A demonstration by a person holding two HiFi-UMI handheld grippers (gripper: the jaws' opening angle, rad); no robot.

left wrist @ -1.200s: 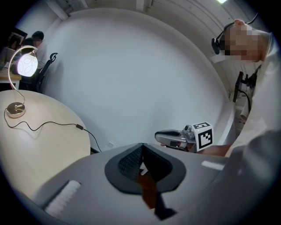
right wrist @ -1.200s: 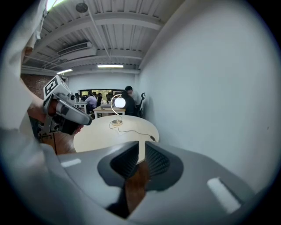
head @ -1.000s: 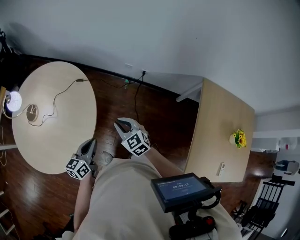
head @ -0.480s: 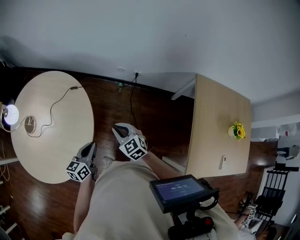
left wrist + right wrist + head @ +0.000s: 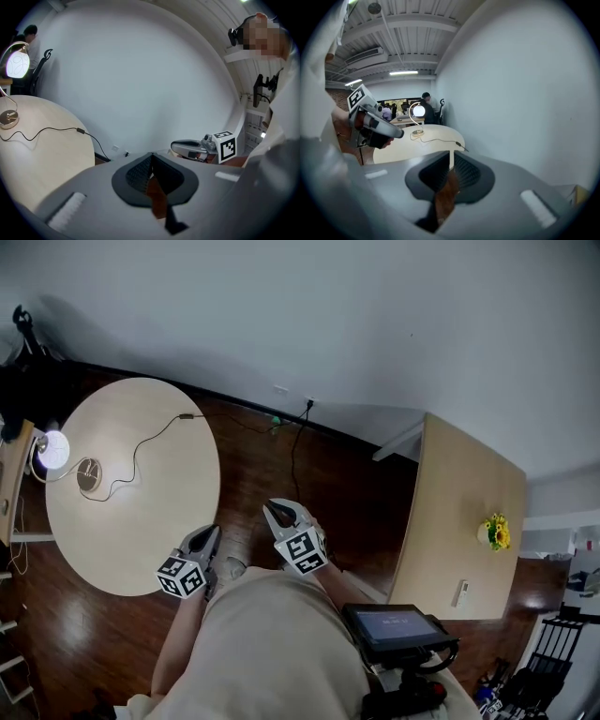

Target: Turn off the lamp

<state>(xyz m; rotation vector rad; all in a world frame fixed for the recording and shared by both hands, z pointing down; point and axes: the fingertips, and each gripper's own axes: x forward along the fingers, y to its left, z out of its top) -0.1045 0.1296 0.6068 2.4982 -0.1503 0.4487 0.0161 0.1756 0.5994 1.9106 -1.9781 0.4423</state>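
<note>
Left gripper (image 5: 151, 157) fingers clenched together, empty. Right gripper (image 5: 451, 158) fingers a thin slit apart, just been closing, nothing between them. Both are held before the person's body, beside the round table (image 5: 141, 521). Lamp (image 5: 53, 450) lit, at the table's far left rim, well apart from both.

Room evenly lit, soft shadows; lamp (image 5: 53, 449) glowing, blown-out; strong fisheye bending, dark vignette in gripper views.
</note>
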